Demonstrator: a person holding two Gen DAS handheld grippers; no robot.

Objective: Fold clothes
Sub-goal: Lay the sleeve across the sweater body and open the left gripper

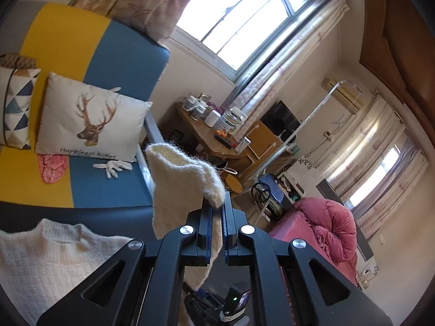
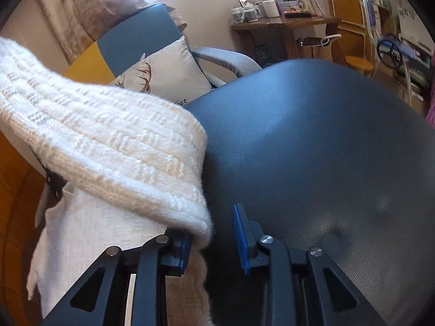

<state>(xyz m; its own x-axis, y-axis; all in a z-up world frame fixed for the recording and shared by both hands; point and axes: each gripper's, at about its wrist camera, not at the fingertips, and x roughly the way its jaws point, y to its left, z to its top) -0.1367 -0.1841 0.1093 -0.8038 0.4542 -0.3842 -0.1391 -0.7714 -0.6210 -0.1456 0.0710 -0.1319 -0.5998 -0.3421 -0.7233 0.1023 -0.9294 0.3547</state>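
The left gripper [image 1: 216, 212] has its jaws closed on a fold of the cream knitted sweater [image 1: 179, 190], pinched between the blue pads and lifted off the surface; the cloth rises above the jaws in a fuzzy hump and hangs down past them on the left. The rest of the sweater, with its round neckline, lies flat on the dark padded tabletop [image 1: 95, 217] at the lower left of the left wrist view.

In the right wrist view the right gripper [image 2: 214, 240] has its jaws parted. The ribbed edge of the sweater [image 2: 114, 146] drapes across the left pad and droops into the gap; the right pad stands clear of the cloth, so nothing is clamped. Under the jaws is the same dark tabletop [image 2: 312, 141], bare on the right side.

Behind it stands a blue and yellow sofa [image 1: 117, 62] carrying a deer cushion [image 1: 92, 119], a triangle-patterned cushion [image 1: 16, 106] and 1 white glove [image 1: 112, 167]. A pink quilt [image 1: 326, 231] is bunched at the right.
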